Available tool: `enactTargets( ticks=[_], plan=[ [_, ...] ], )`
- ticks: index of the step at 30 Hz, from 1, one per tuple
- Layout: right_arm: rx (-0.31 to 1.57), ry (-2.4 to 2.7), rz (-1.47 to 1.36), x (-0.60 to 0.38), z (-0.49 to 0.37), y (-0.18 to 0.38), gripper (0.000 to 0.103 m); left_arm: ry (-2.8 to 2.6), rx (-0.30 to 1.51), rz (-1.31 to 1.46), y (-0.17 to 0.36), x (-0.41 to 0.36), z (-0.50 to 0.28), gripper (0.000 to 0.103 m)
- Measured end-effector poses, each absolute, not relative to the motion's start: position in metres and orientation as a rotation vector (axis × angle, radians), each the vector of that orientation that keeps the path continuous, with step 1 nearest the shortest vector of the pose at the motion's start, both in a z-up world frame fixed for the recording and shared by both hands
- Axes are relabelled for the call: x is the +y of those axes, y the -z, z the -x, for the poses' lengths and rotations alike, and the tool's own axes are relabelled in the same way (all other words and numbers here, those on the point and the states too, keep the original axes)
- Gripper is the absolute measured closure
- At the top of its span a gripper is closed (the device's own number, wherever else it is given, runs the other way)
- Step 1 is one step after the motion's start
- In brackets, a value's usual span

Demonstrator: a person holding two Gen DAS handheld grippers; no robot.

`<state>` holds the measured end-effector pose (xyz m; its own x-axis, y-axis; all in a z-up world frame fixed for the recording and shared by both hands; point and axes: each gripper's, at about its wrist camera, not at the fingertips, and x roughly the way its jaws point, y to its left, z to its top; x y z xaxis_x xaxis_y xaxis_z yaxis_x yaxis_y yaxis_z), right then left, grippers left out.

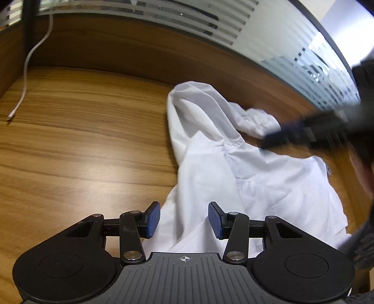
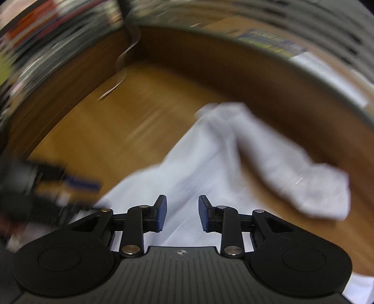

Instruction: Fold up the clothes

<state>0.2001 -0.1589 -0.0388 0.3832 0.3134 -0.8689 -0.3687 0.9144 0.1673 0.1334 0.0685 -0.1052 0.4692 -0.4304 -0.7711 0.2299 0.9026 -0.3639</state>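
Observation:
A crumpled white shirt (image 1: 210,168) lies on the wooden table (image 1: 81,140), its sleeve bunched toward the back wall. My left gripper (image 1: 184,221) hovers open over the shirt's near edge, with cloth beneath the gap and nothing pinched. In the left wrist view the right gripper (image 1: 299,134) is a dark blur over the sleeve cuff at the right. In the right wrist view the same shirt (image 2: 210,168) spreads ahead, blurred. My right gripper (image 2: 182,214) is open above it, empty. The left gripper (image 2: 58,184) shows as a blur at the left.
A white cable (image 1: 25,77) hangs down the back panel and ends on the table at the far left. A raised wooden wall (image 1: 140,46) runs along the table's back, with striped glass (image 1: 210,21) above. A person's sleeve (image 1: 360,247) is at the right edge.

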Motion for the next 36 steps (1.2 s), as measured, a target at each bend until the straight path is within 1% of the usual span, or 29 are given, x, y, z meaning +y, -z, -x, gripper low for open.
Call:
enactTargets(
  ticks=[4,6,8,10,11,13,14,15,16,18,23,30,33,36],
  plan=[
    [1.059,-0.331,0.065,-0.177,-0.249,0.048,0.067,0.419,1.004,0.231,0.105,0.062,-0.143,0.054],
    [1.068,-0.294,0.091,-0.185,-0.265,0.058,0.065,0.416,1.003,0.227,0.104,0.060,-0.148,0.050],
    [1.079,-0.265,0.134,-0.193,-0.276,0.069,0.057,0.418,1.010,0.218,0.105,0.058,-0.152,0.049],
    [1.098,-0.258,0.166,-0.199,-0.283,0.082,0.051,0.412,1.021,0.212,0.107,0.056,-0.155,0.049],
    [1.110,-0.262,0.178,-0.201,-0.285,0.088,0.050,0.410,1.028,0.215,0.108,0.056,-0.157,0.049],
    [1.133,-0.285,0.197,-0.202,-0.287,0.099,0.050,0.406,1.045,0.223,0.109,0.055,-0.158,0.049],
    [1.141,-0.296,0.208,-0.202,-0.288,0.105,0.056,0.406,1.051,0.221,0.109,0.055,-0.156,0.049],
    [1.141,-0.302,0.224,-0.202,-0.287,0.108,0.069,0.408,1.057,0.218,0.109,0.054,-0.155,0.049],
    [1.140,-0.304,0.242,-0.203,-0.286,0.111,0.102,0.410,1.063,0.215,0.108,0.053,-0.153,0.049],
    [1.128,-0.287,0.231,-0.211,-0.282,0.107,0.101,0.419,1.069,0.207,0.107,0.053,-0.148,0.049],
    [1.035,-0.185,0.191,-0.249,-0.256,0.065,0.102,0.450,1.078,0.173,0.102,0.053,-0.131,0.049],
    [0.978,0.042,0.121,-0.325,-0.172,0.012,0.102,0.434,1.057,0.136,0.090,0.062,-0.103,0.047],
    [1.013,0.144,0.082,-0.351,-0.125,0.014,0.102,0.400,1.036,0.143,0.083,0.073,-0.092,0.045],
    [1.074,0.229,0.031,-0.370,-0.082,0.033,0.102,0.367,1.015,0.150,0.076,0.084,-0.081,0.044]
  ],
)
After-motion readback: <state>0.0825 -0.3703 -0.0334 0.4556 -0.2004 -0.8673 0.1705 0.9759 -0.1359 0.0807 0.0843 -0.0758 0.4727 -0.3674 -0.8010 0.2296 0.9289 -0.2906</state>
